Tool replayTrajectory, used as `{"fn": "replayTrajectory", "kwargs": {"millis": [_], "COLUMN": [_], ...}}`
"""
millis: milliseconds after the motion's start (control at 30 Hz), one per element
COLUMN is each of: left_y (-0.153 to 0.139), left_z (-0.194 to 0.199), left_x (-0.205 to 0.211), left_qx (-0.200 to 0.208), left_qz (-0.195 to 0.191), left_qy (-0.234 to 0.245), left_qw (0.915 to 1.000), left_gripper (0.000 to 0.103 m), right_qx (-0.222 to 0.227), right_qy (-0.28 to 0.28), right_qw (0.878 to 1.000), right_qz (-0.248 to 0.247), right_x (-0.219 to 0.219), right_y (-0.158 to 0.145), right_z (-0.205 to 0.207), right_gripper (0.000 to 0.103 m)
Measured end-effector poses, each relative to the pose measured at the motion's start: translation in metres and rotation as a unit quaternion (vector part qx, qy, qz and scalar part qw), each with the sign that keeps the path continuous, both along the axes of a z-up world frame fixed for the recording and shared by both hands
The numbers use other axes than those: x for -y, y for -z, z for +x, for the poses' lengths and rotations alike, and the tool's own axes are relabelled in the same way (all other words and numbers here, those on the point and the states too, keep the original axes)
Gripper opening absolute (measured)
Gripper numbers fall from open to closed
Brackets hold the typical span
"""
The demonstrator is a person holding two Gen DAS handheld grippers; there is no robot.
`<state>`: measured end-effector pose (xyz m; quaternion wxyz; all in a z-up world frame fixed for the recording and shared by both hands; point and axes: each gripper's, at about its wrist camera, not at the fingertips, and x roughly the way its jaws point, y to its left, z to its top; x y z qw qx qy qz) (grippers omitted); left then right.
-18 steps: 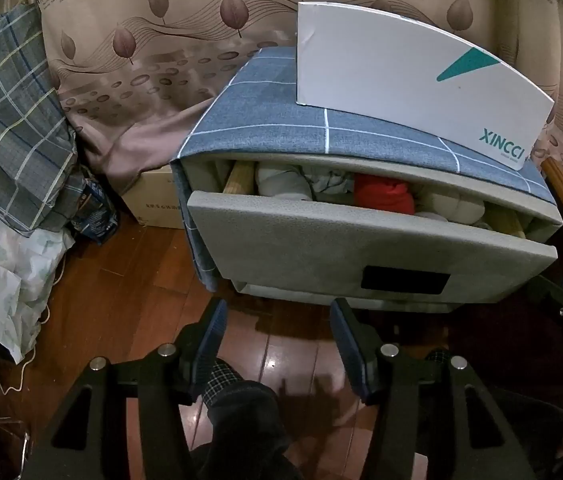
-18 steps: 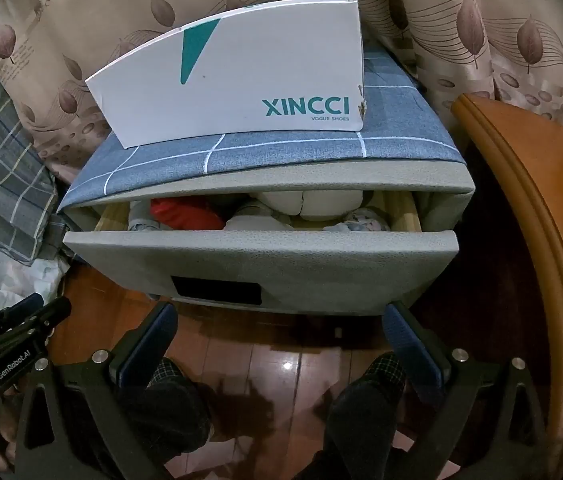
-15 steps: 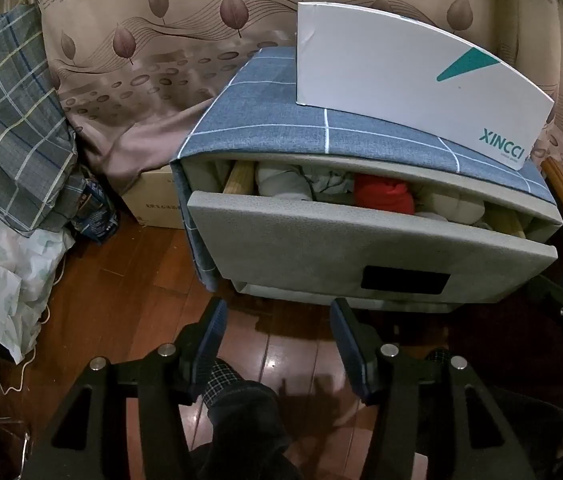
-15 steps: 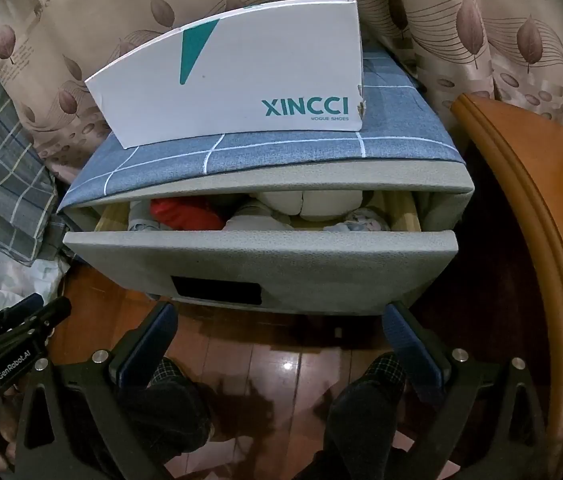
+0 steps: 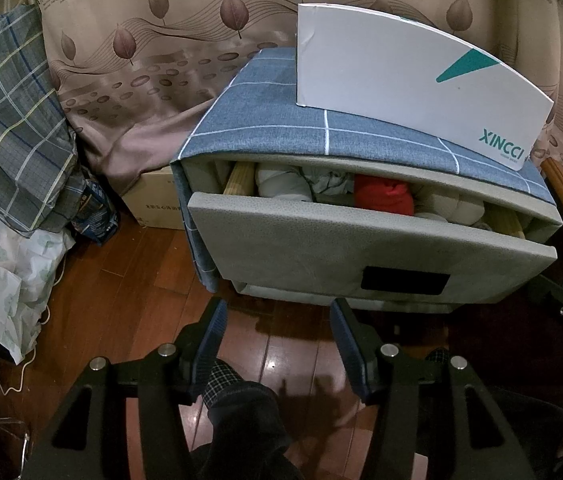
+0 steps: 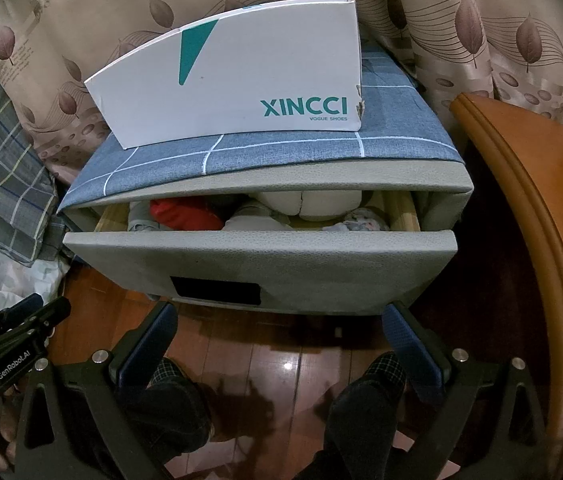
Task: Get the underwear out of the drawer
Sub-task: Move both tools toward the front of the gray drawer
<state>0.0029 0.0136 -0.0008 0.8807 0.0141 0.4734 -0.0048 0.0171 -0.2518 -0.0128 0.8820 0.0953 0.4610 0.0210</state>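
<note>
A grey drawer (image 5: 361, 248) (image 6: 257, 260) stands pulled partly out of a low cabinet draped in blue checked cloth (image 5: 265, 120). Rolled underwear fills it: a red piece (image 5: 383, 198) (image 6: 183, 214), white rolls (image 5: 281, 184) (image 6: 309, 202) and a patterned piece (image 6: 363, 220). My left gripper (image 5: 277, 334) hangs open above the wooden floor, just in front of the drawer's front panel, with nothing between its fingers. My right gripper (image 6: 279, 340) stands wide open at the same distance from the panel, also empty. Neither gripper touches the drawer.
A white XINCCI shoe box (image 6: 237, 76) stands on the cabinet top. A wooden bed edge (image 6: 521, 216) curves along the right. Plaid bedding (image 5: 9, 128), a white bag and a cardboard box (image 5: 157, 204) crowd the left. The person's slippered feet (image 6: 177, 396) rest on the floor below the grippers.
</note>
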Motion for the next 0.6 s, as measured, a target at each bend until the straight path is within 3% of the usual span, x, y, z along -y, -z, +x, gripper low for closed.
{"fn": "replayTrajectory", "kwargs": {"millis": [400,600], "left_y": [-0.018,-0.024], "left_z": [0.011,0.035], "left_x": [-0.015,-0.018], "left_qx": [0.033,0.048], "left_qz": [-0.036,-0.025], "left_qy": [0.004,0.015], "left_qw": [0.9988,0.9984], "left_gripper": [0.055,0.055], "right_qx": [0.001,0.015], "right_qy": [0.003,-0.004], "right_qw": [1.0,1.0], "right_qz": [-0.013,-0.015], "right_x": [0.001,-0.004], "right_y": [-0.001,-0.003], "right_z": [0.0,0.013], "right_gripper": [0.102,0.102]}}
